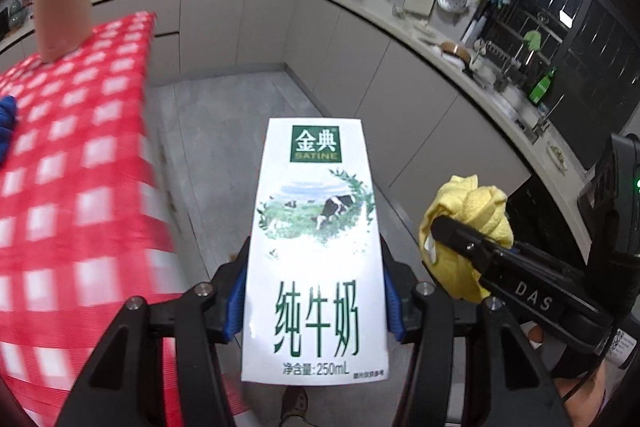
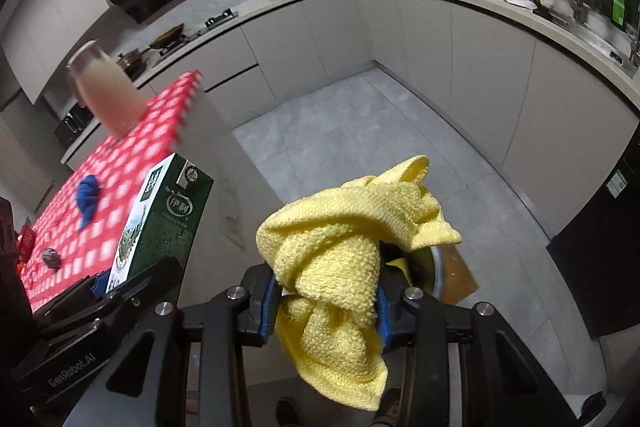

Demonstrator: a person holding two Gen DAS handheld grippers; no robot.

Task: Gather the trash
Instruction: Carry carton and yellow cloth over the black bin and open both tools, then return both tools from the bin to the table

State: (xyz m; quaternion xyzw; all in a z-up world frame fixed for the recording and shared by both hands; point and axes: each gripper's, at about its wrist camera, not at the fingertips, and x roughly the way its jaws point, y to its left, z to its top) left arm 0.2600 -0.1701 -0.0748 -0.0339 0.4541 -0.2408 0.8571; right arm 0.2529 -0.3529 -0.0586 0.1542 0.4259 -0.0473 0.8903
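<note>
A white milk carton with a cow picture stands upright between the blue pads of my left gripper, which is shut on it. In the right wrist view the same carton shows its green side, held by the left gripper beside the table edge. My right gripper is shut on a crumpled yellow cloth that bulges above and below the pads. From the left wrist view the right gripper and the yellow cloth sit just right of the carton. Both grippers hang over the grey floor.
A red checked table stands at the left with a glass of pale drink, a blue cloth, a steel scrubber and a red item. A round metal-rimmed container shows behind the cloth. Grey cabinets curve around.
</note>
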